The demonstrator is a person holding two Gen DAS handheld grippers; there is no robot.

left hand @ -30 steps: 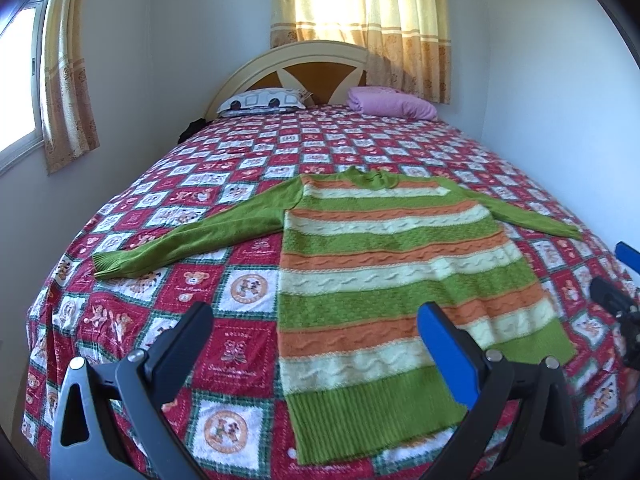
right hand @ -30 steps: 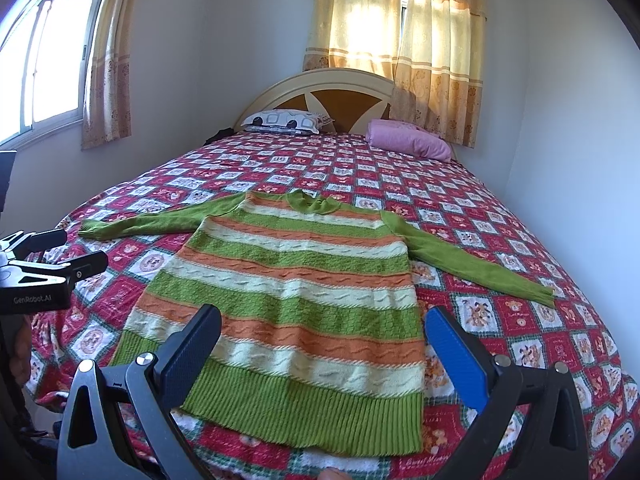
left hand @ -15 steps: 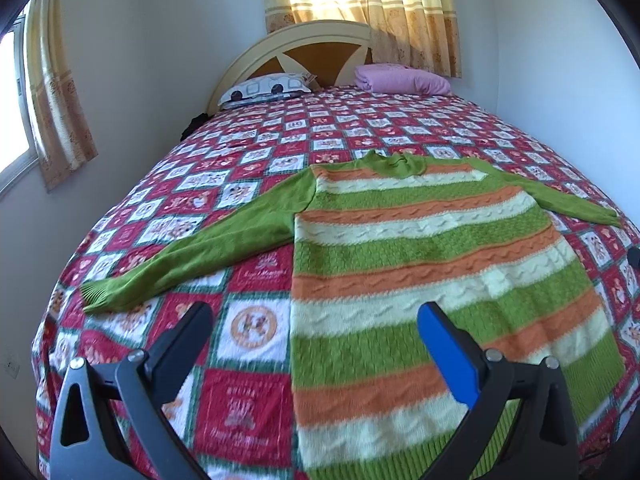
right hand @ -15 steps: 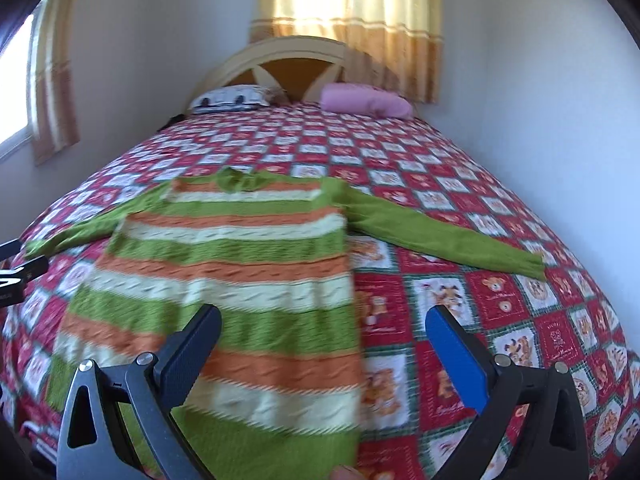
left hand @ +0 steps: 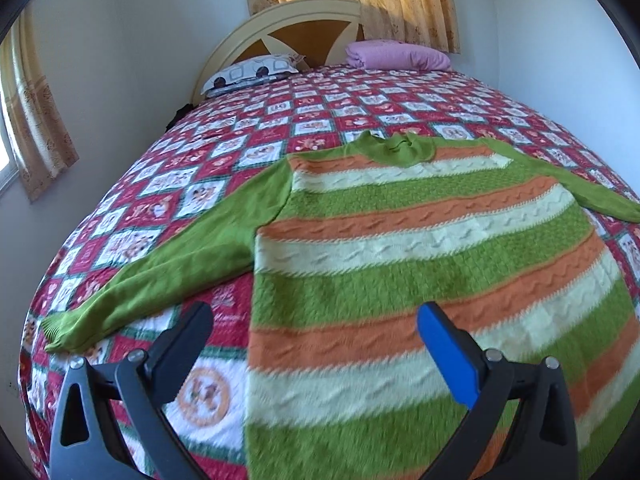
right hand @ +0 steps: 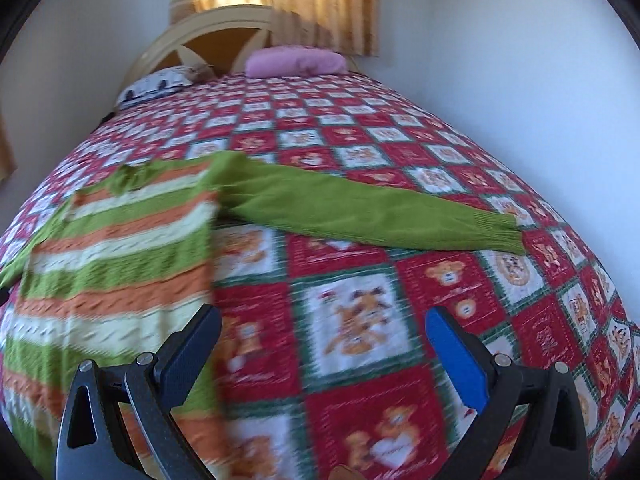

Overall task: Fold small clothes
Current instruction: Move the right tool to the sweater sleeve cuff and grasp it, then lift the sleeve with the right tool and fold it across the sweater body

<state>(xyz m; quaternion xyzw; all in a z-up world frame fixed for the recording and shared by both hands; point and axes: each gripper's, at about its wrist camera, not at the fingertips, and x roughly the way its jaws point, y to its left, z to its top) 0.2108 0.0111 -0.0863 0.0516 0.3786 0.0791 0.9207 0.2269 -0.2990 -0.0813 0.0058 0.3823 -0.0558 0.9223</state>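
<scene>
One sweater (left hand: 420,248), two pillows (left hand: 252,70), two tools (left hand: 316,340).

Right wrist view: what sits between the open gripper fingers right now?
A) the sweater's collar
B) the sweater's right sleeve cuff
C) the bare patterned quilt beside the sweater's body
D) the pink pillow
C: the right gripper frames the patterned quilt, with the striped sweater body off to its left and the sleeve cuff lying farther up the bed.

Both wrist views low over the bed's foot, facing headboard (left hand: 308,24); shared sweater (left hand: 400,240).
</scene>
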